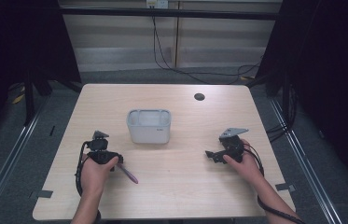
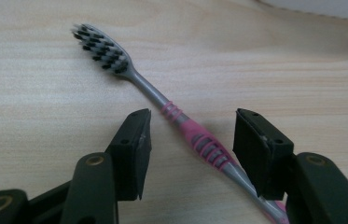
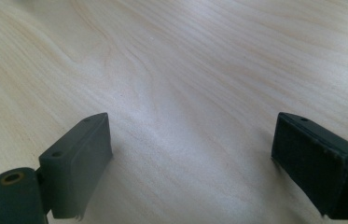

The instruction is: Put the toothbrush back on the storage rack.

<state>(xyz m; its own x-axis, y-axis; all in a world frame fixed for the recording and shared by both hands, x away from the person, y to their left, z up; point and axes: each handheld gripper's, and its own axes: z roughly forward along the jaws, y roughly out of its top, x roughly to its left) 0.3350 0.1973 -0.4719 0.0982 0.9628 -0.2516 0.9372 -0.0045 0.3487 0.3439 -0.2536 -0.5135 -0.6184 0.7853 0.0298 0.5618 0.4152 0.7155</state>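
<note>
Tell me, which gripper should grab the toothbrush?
The left gripper, probably. Its open jaws already sit either side of the toothbrush handle. The right gripper is open over bare table, far off.

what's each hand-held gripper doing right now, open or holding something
Left hand-held gripper: open, jaws either side of the toothbrush handle, not clamped.
Right hand-held gripper: open, nothing between its jaws, over bare table.

From my station: pale wood table (image 1: 176,186), grain running lengthwise, with a small dark round hole (image 1: 199,97) near its far right corner. I note a white rounded-rectangular bin (image 1: 149,126) standing upright mid-table, open at the top. Beyond the far edge, black cables (image 1: 171,65) trail over the grey floor (image 1: 129,74).
</note>
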